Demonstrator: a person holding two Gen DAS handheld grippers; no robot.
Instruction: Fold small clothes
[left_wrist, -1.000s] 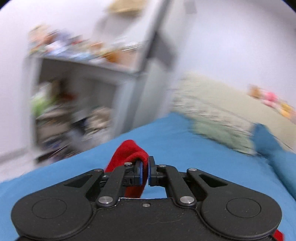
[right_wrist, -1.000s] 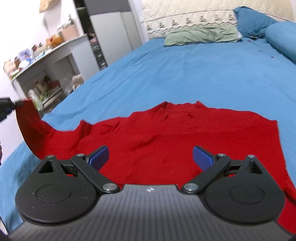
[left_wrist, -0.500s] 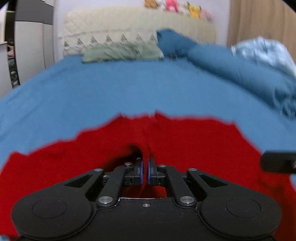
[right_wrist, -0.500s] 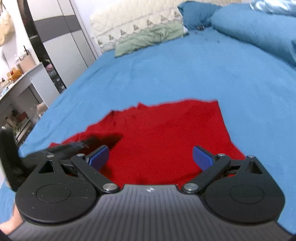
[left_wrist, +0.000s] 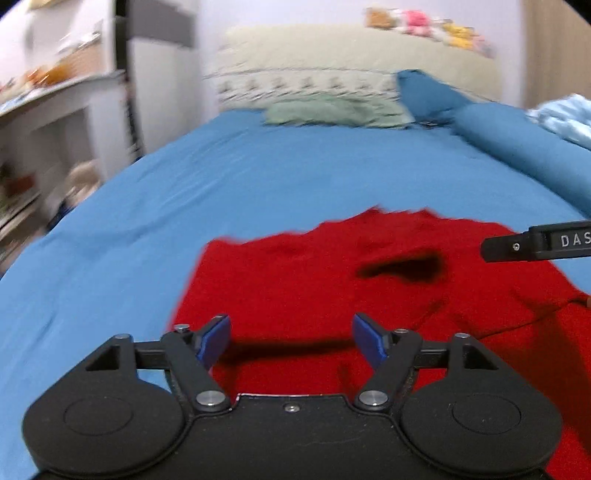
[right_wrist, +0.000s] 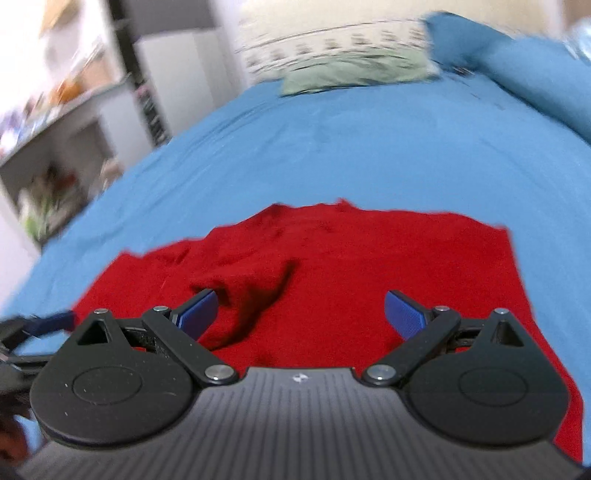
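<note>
A red garment (left_wrist: 332, 288) lies spread on the blue bed sheet (left_wrist: 258, 177), with one side folded over onto its middle. My left gripper (left_wrist: 291, 339) hovers low over its near left part; its jaws are opening and nothing is between them. My right gripper (right_wrist: 301, 314) is open over the same garment (right_wrist: 351, 266), close to a raised fold (right_wrist: 255, 284) by its left finger. A black finger of the right gripper (left_wrist: 535, 243) juts in from the right edge of the left wrist view. Part of the left gripper (right_wrist: 37, 325) shows blurred at the left edge of the right wrist view.
A green pillow (left_wrist: 332, 110) and a cream patterned one (left_wrist: 314, 70) lie at the head of the bed. A blue bolster (left_wrist: 517, 144) and a light blue quilt (left_wrist: 565, 118) run along the right. A cluttered white shelf unit (left_wrist: 48, 122) and a wardrobe (left_wrist: 159, 74) stand left.
My left gripper carried the garment's red edge across onto its middle, let go and opened, then shifted left. The right gripper stayed open over the cloth.
</note>
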